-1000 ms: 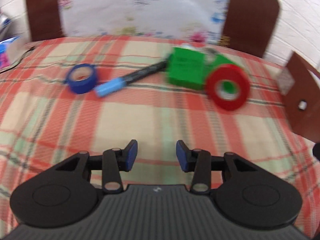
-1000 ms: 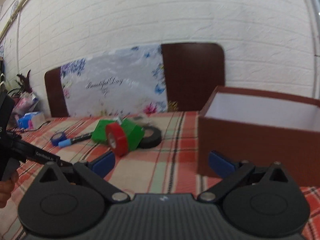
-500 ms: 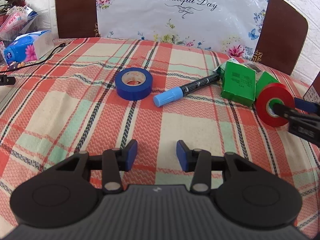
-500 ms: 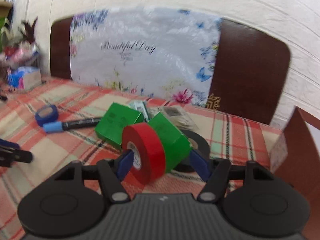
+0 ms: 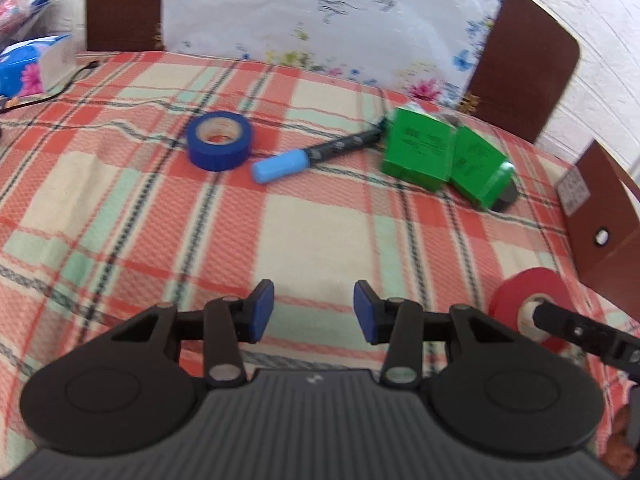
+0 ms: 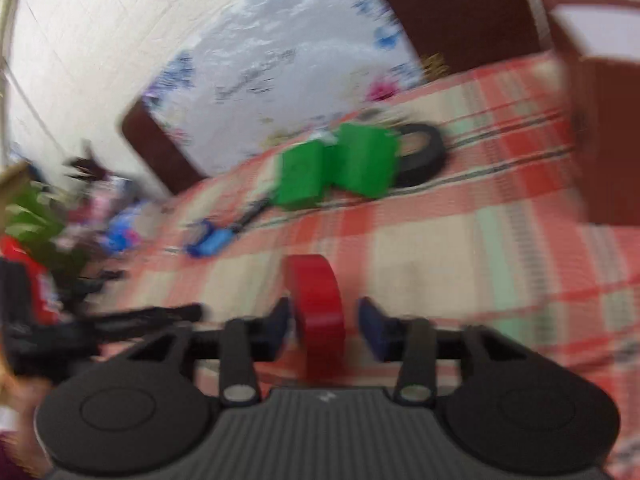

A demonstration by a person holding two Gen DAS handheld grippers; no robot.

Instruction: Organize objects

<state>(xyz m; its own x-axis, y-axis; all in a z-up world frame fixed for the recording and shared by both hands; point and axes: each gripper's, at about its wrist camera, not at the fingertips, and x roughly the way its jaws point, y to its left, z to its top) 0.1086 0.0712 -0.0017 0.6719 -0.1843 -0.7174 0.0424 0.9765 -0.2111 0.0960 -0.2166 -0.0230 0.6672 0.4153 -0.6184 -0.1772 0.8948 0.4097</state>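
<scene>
Red tape roll (image 6: pixel 318 312) carried on edge by the right gripper (image 6: pixel 320 322)

It sits between the pads with small gaps visible (grasp cannot be told through blur); the left gripper (image 5: pixel 313 311) is held released above the plaid cloth (image 5: pixel 320 220).

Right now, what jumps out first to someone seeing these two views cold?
The red tape roll grabs the eye: it sits between the right gripper's fingers, one finger apparently through its core, close to the brown box at the table's right edge. Next, two bright green boxes lie mid-table against a black tape roll, with a blue-capped marker and blue tape roll to their left. The left gripper is open and empty.
</scene>
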